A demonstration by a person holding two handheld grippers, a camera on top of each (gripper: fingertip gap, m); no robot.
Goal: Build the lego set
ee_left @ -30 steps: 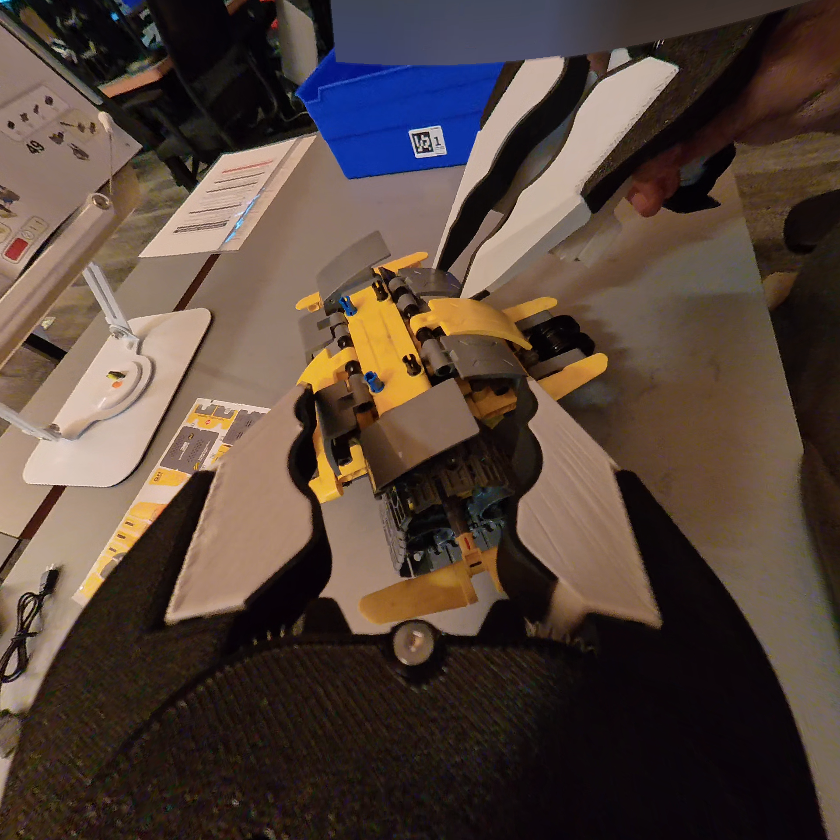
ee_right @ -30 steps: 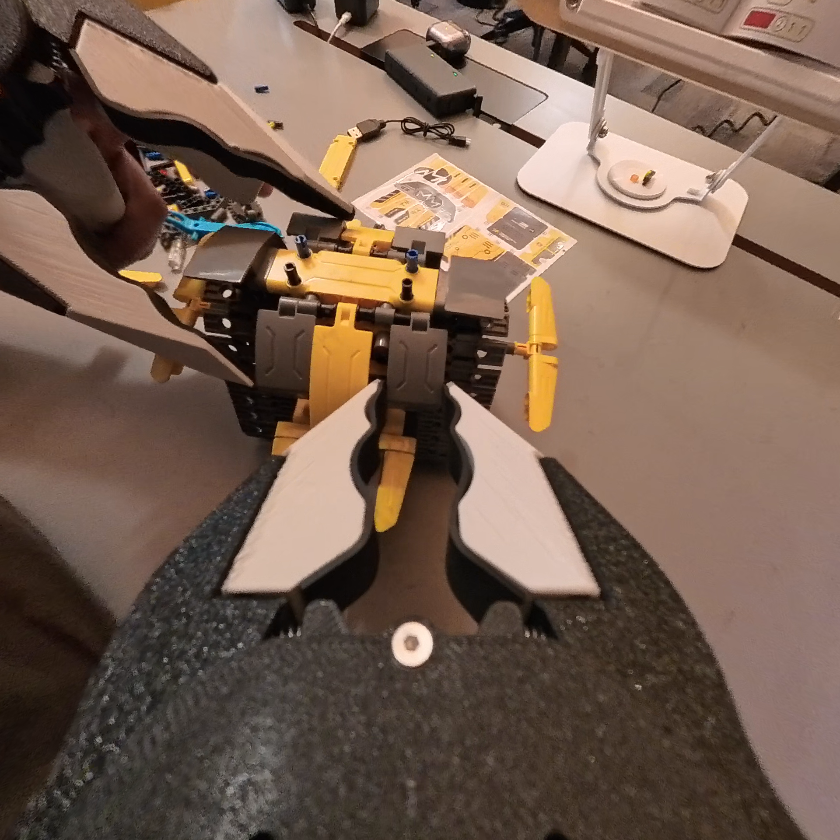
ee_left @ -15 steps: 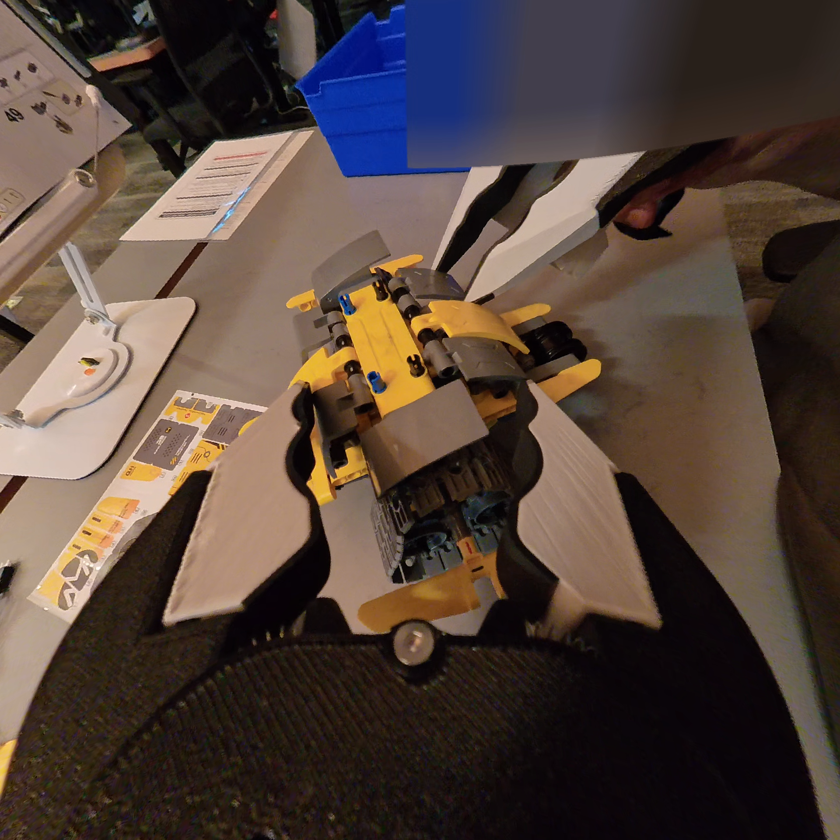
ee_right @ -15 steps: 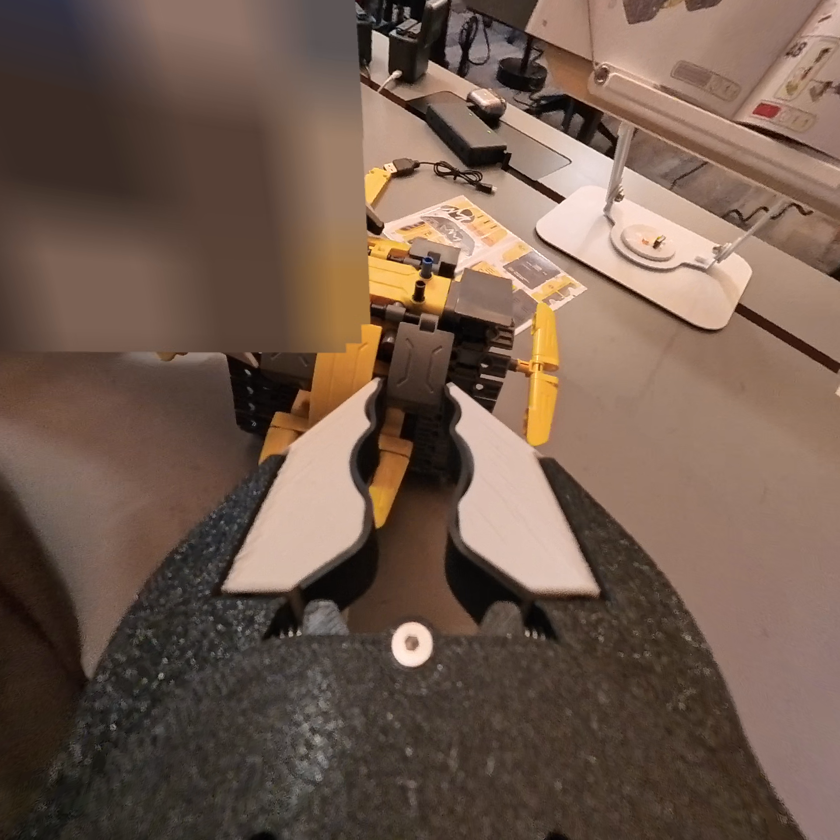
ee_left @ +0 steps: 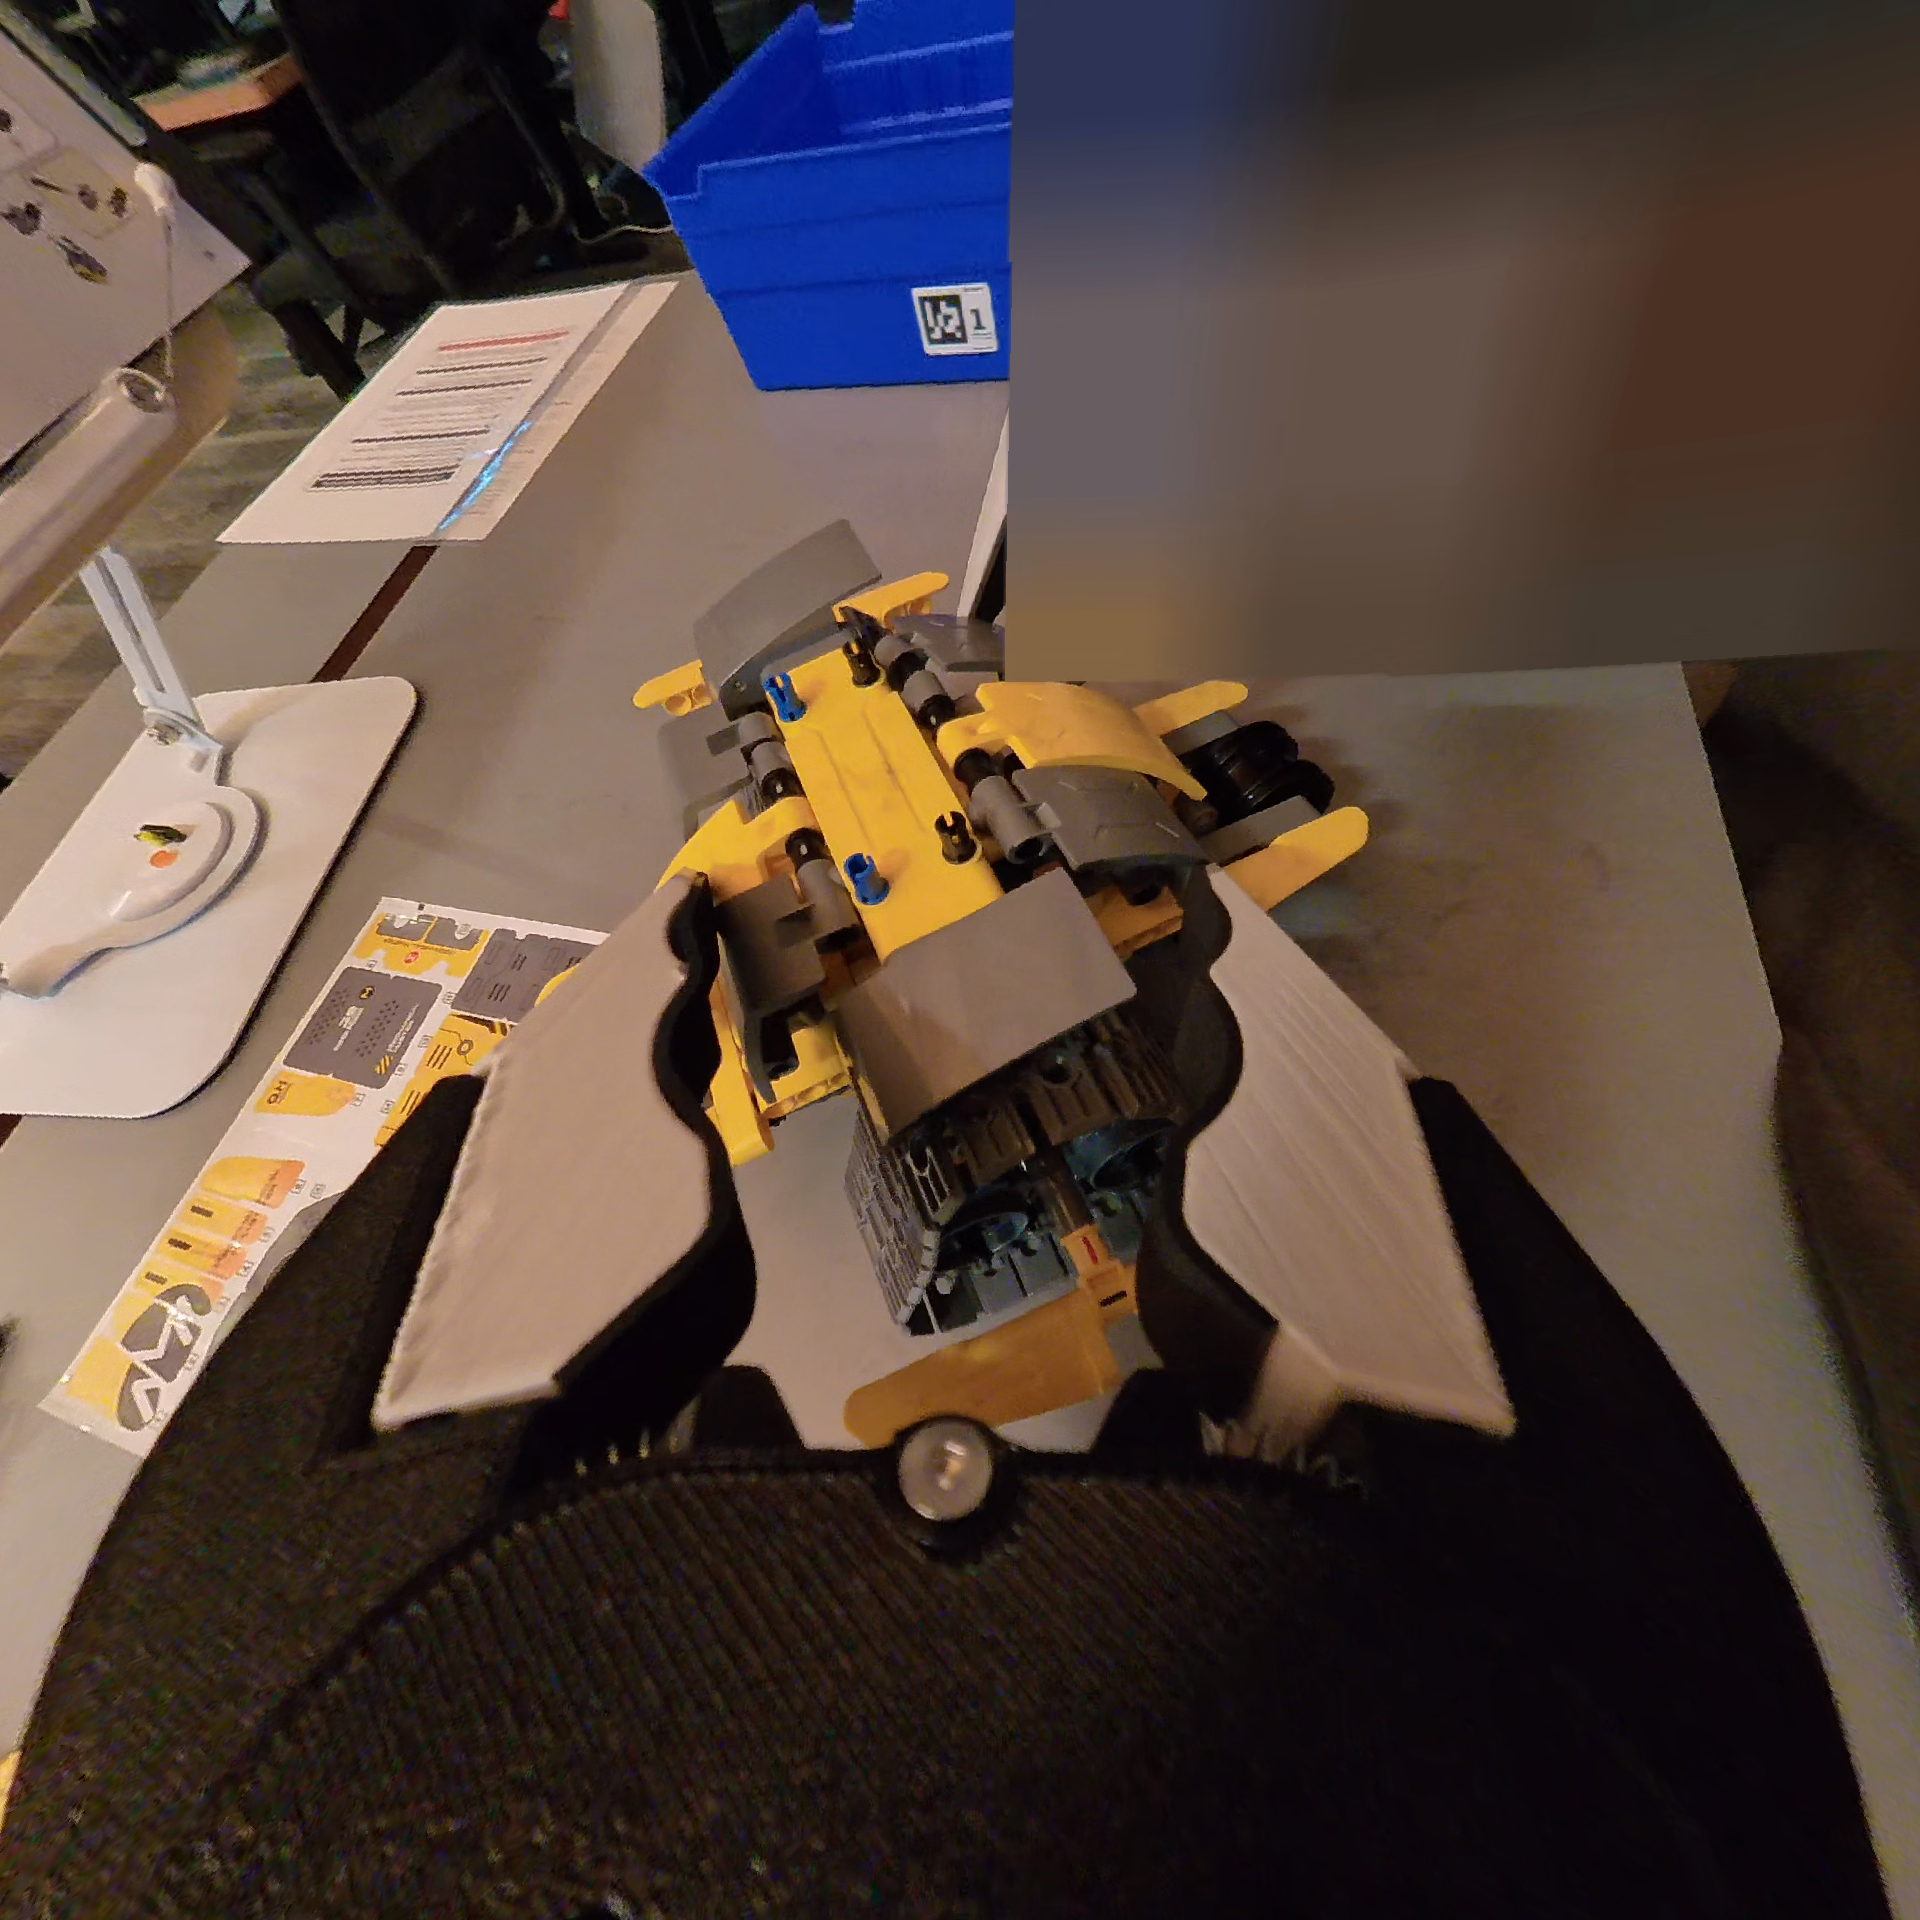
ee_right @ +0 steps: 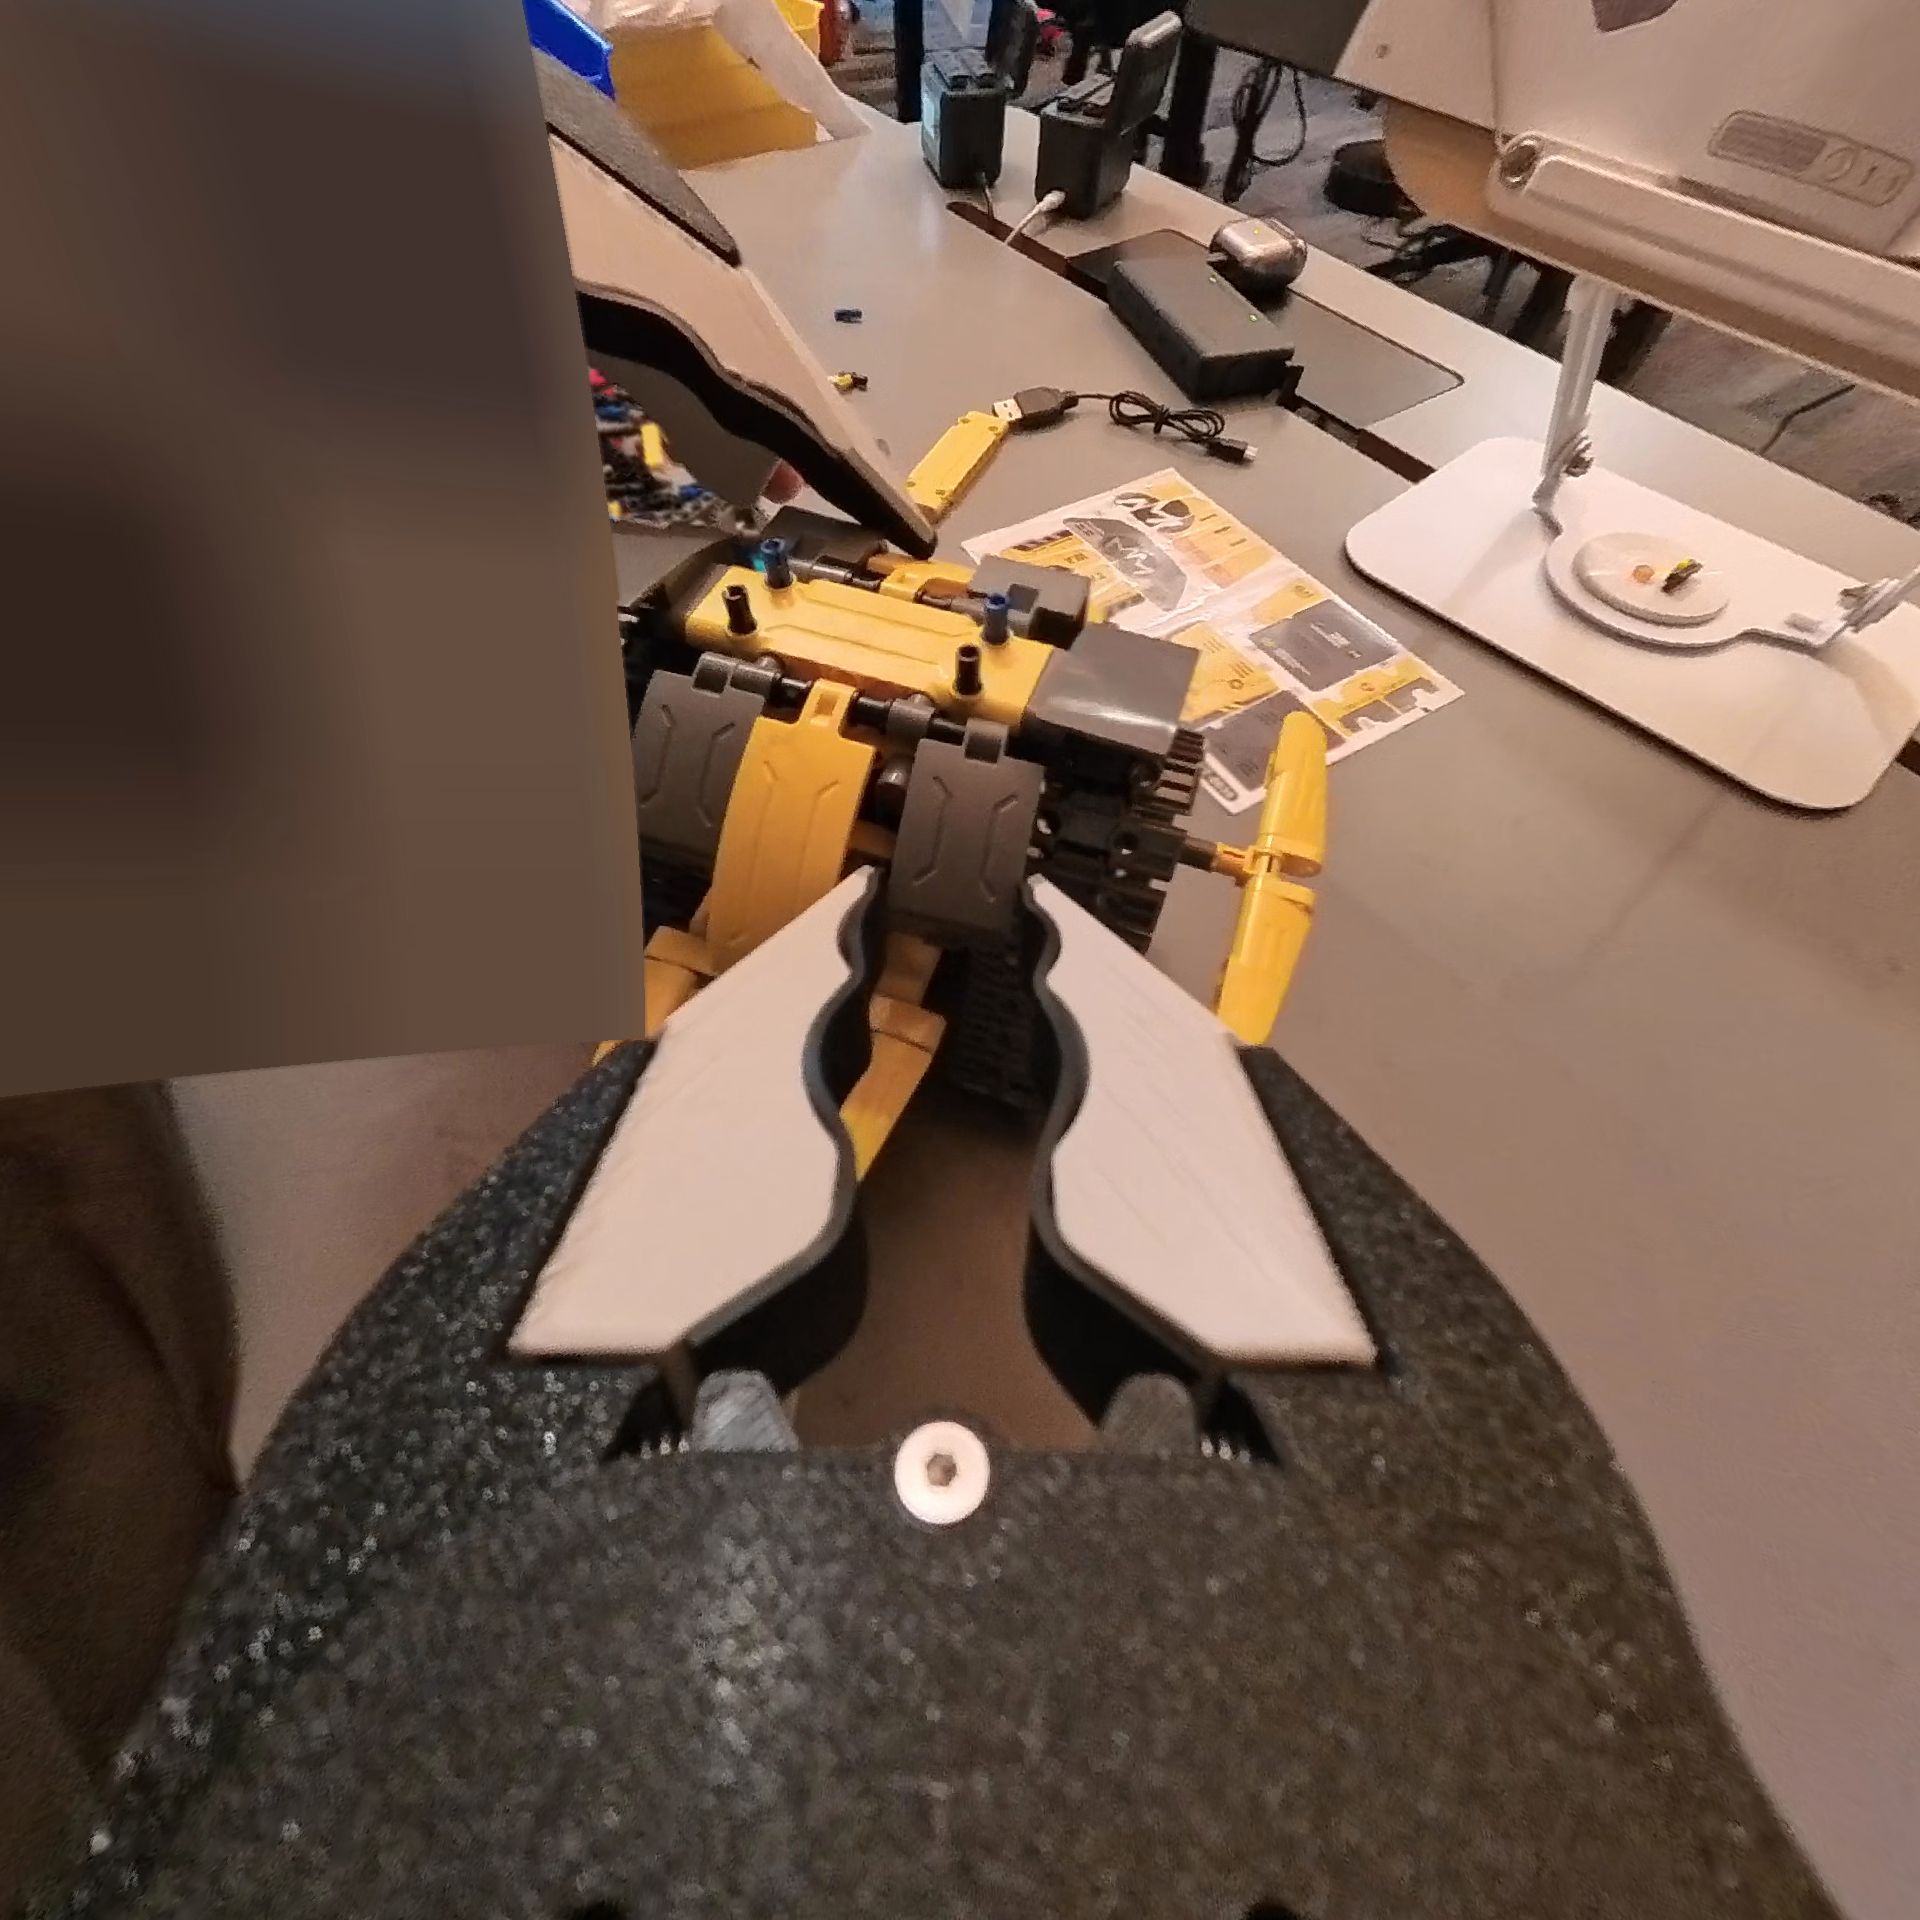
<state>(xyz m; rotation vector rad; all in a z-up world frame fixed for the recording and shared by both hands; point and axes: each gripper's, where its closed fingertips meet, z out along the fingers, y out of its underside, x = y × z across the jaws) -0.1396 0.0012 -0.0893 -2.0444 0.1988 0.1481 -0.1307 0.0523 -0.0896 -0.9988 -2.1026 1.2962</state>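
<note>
— While both claws are engaged, what is their grip?
— Left claw [ee_left: 956, 935] is clamped across the toy's [ee_left: 883, 769] rear; right claw [ee_right: 951, 894] pinches its grey side panel [ee_right: 961, 821]. The toy sits on the table [ee_left: 1507, 935], with a sticker sheet [ee_left: 343, 1060] beside it. Likely light and stiff, but panels pop off; hold the frame.

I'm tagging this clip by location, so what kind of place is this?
Probably an office or lab workbench used for toy building: a grey table holds a half-built yellow brick model, a sticker sheet, a blue bin, and chargers at the far edge.
</note>
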